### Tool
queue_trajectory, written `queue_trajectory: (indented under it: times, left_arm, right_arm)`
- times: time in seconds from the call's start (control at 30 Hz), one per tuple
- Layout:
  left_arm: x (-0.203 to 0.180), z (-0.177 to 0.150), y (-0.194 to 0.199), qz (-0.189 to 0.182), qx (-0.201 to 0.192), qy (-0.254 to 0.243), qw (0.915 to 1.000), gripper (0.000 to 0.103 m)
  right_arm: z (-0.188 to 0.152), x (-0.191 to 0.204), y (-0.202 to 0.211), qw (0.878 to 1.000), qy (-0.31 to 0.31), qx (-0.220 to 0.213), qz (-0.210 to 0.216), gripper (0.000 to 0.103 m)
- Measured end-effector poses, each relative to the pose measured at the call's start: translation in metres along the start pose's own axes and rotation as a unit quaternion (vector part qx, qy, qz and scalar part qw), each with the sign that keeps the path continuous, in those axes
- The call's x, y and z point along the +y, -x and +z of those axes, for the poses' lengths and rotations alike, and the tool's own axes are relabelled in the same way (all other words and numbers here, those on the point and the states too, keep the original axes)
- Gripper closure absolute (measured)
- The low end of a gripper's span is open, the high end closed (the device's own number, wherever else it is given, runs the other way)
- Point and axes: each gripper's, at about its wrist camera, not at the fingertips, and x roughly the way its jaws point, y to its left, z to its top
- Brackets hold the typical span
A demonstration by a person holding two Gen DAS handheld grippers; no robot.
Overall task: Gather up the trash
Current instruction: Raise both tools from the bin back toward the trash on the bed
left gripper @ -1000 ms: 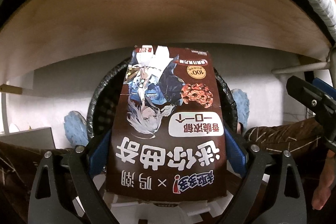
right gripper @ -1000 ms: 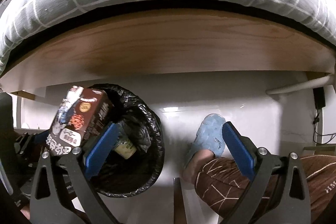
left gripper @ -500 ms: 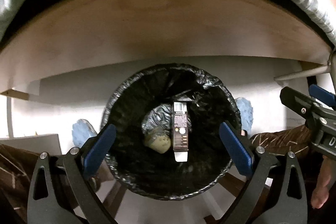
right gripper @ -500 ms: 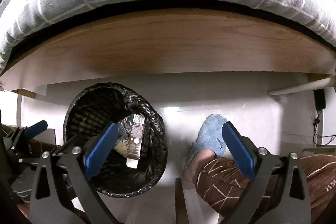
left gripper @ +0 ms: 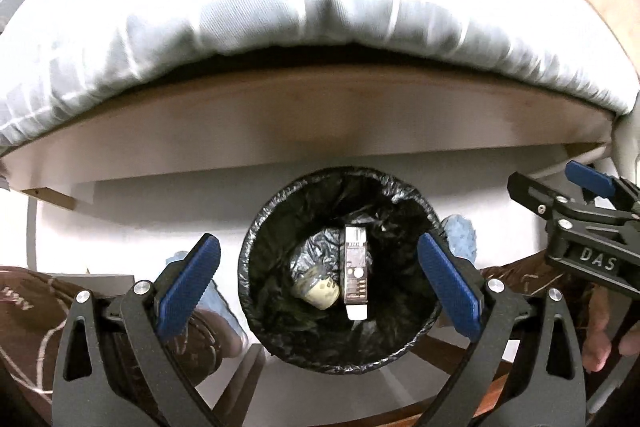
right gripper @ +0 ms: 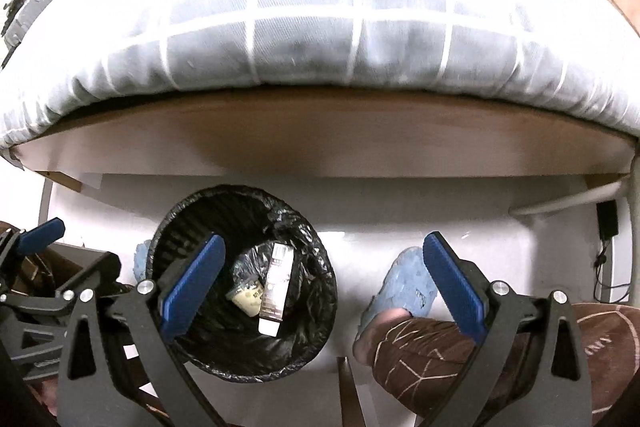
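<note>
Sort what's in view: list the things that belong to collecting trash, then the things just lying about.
Job: trash bin with black liner; brown carton in it; pale cup in it; left gripper, open, empty.

Lying about: quilted bedding; wooden bed frame; blue slipper.

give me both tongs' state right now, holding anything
Left tongs: open, holding nothing; jaws just opened wider, box lies in the bin.
Right tongs: open, holding nothing.
</note>
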Motion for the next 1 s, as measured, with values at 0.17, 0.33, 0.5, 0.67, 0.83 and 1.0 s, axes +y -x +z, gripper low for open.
queue_trajectory:
  times: [0.17,0.33,0.5,0.67,0.83,1.0]
  left_arm:
    - [0.005,0.010,0.027,-0.001,-0.029,0.007,0.9995,0.006]
    - [0.010,0.017,0.046,-0.002,-0.048,0.015,0.9987,0.006]
    - [0.012,0.026,0.065,-0.004,-0.064,0.016,0.9978,0.006]
    - [0.010,0.038,0.082,-0.004,-0.082,0.014,0.9965,0.006]
    - [0.010,0.052,0.094,-0.003,-0.094,0.015,0.9954,0.006]
    - [0.009,0.071,0.108,0.000,-0.105,0.016,0.9944,0.006]
  right_arm:
    - [0.007,-0.001,0.024,1.000,0.000,-0.027,0.000,0.007]
    - [0.013,-0.003,0.044,0.999,0.001,-0.052,-0.004,0.007]
    - [0.020,-0.005,0.066,0.997,0.005,-0.076,-0.010,0.007]
    - [0.030,-0.006,0.087,0.995,0.005,-0.101,-0.011,0.007]
    - [0.046,-0.010,0.105,0.992,0.003,-0.122,-0.012,0.007]
    - [0.064,-0.014,0.120,0.990,0.002,-0.138,-0.013,0.007]
